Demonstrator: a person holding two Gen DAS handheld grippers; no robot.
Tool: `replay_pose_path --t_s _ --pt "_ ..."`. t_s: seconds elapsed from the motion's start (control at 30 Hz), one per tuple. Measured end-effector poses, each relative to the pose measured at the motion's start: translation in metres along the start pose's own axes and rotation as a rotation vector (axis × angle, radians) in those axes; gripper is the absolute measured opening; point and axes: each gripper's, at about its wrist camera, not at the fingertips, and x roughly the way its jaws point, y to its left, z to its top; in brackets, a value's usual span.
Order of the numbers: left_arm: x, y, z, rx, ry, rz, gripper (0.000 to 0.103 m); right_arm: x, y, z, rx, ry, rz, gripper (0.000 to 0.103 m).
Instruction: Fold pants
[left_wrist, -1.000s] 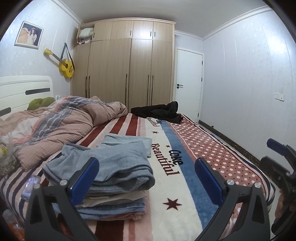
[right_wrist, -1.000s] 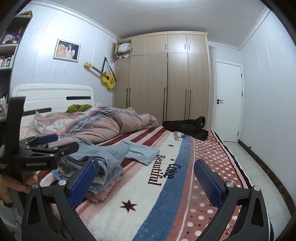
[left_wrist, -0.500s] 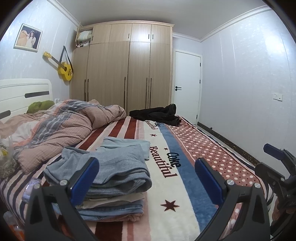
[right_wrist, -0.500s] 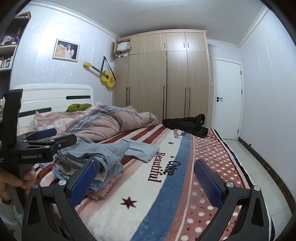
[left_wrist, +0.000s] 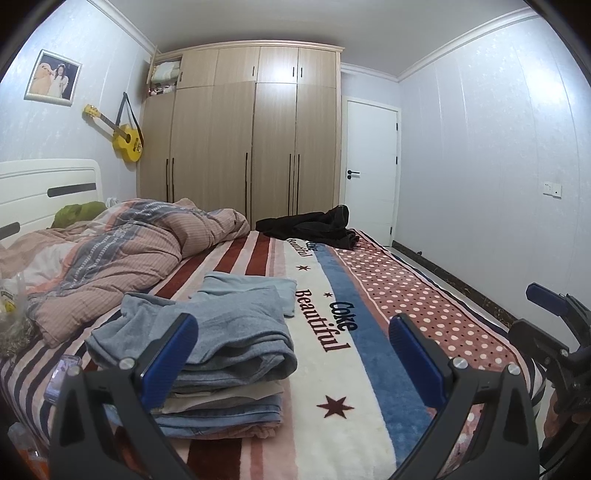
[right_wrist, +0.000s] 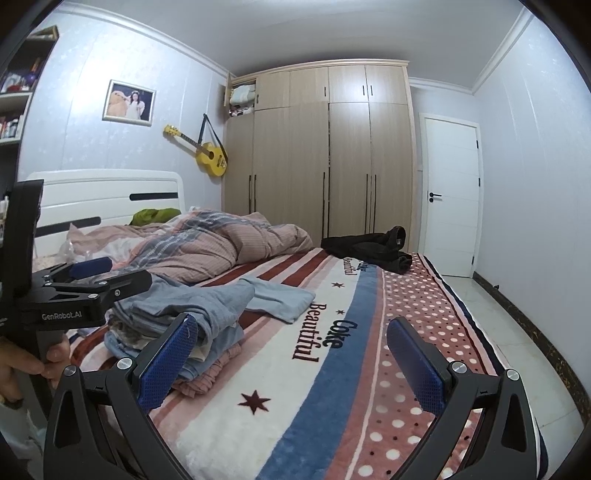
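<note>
Blue-grey folded pants (left_wrist: 207, 332) top a stack of folded clothes (left_wrist: 221, 406) on the striped plush bed blanket (left_wrist: 332, 369). Left tool (left_wrist: 293, 354) and right tool (right_wrist: 288, 358) both gape wide, holding nothing, above the bed's near edge. Rumpled pink quilt (left_wrist: 129, 251) lies just beyond the stack; black garment (left_wrist: 314, 227) well apart near the wooden wardrobe (left_wrist: 251, 140).

Bed (left_wrist: 369, 413): folded pile (left_wrist: 221, 354), pink duvet (left_wrist: 129, 251), black garment (left_wrist: 314, 229).
</note>
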Motion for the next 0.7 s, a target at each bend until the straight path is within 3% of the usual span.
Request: replay_pose_path --t_s 0.7 --pt "-0.0022 -0.0005 -0.0008 0.002 0.003 -0.002 0.102 -0.0028 0.0009 -0.001 0.004 -0.005 -0.003 0.102"
